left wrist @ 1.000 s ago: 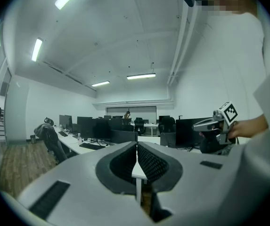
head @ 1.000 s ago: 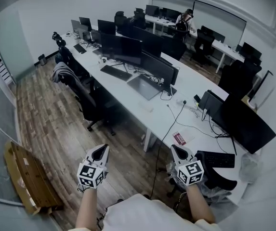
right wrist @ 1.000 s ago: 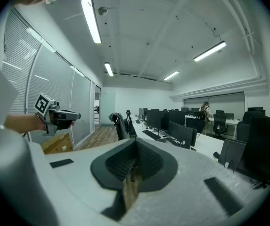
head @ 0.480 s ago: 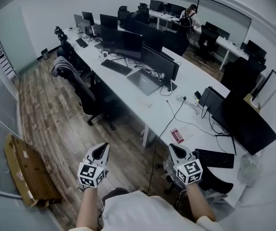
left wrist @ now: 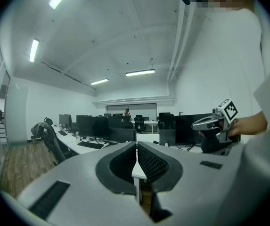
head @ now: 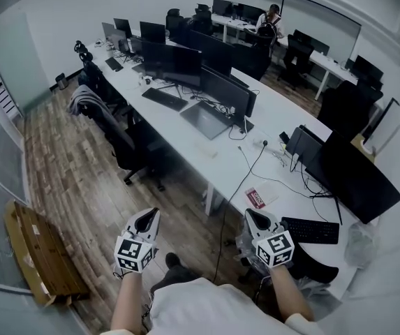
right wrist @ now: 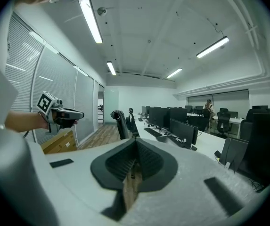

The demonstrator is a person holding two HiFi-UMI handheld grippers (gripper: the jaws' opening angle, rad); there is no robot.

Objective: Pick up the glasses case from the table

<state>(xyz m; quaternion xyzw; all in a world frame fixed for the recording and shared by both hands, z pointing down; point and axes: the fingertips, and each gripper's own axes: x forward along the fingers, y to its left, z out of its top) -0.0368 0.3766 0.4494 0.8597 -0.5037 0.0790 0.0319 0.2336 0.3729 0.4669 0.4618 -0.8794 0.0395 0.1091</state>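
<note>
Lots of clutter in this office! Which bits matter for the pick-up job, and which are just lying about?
For the job:
small red rectangular case, probably the glasses case
long white table it lies on
left gripper and right gripper, jaws shut, empty

Just lying about:
black monitors
black keyboard
black office chair
brown cardboard box on the floor

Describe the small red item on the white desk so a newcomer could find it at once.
Take the long white desk that runs across the office and go to its near end. Just left of the black keyboard, ahead of the right tongs, lies a small red item; it is the only red thing among black monitors.
</note>
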